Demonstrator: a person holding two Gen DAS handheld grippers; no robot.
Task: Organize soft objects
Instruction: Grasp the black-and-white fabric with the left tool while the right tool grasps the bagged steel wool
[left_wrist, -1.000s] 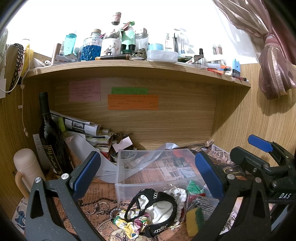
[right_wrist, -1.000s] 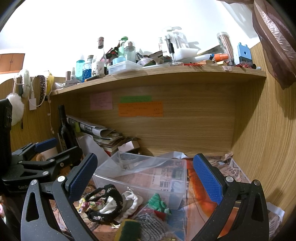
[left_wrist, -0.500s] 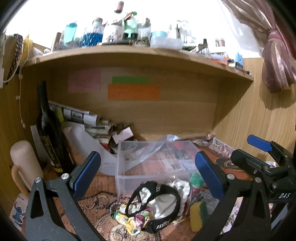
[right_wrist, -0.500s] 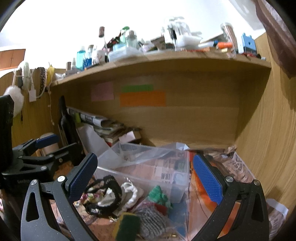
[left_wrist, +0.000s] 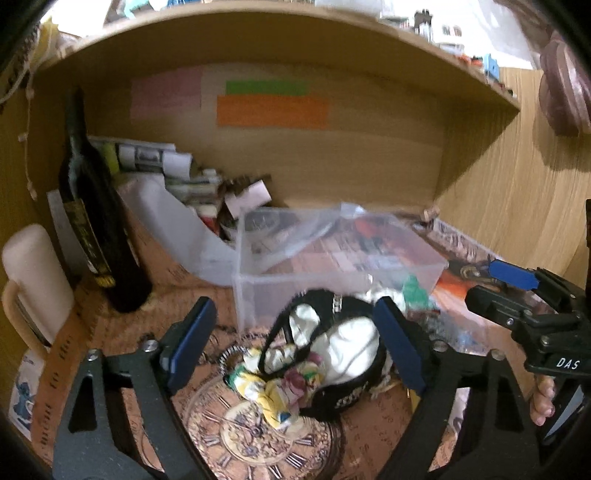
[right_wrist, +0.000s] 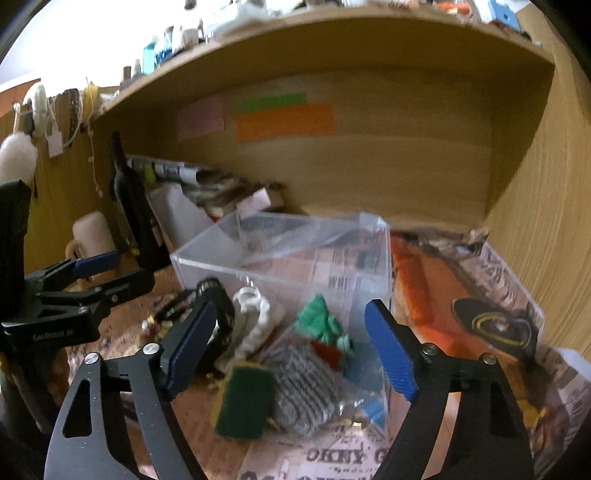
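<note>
Shelf-top bottles (right_wrist: 159, 55) blurred, cropped

You're looking at a clear bin (left_wrist: 332, 258) sitting mid-frame w/ the fabric pile (left_wrist: 325, 354) lying just in front, lower center. Bottle (left_wrist: 96, 229) & mug (left_wrist: 33, 284) are standing at frame left; sponge (right_wrist: 243, 398) & scrubber (right_wrist: 303, 387) are lying lower center in right-wrist view.

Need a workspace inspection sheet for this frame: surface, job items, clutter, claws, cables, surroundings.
Surface: desk covered in printed paper.
Job's things: soft pile in front of clear bin; green sponge, grey scrubber, white knit piece.
Clutter: dark bottle, cream mug, stacked papers.
Claws: left claw open over the pile; right claw open over the scrubber.
Cables: cord hanging on the left wall.
Surroundings: wooden shelf overhead, sticky notes.
</note>
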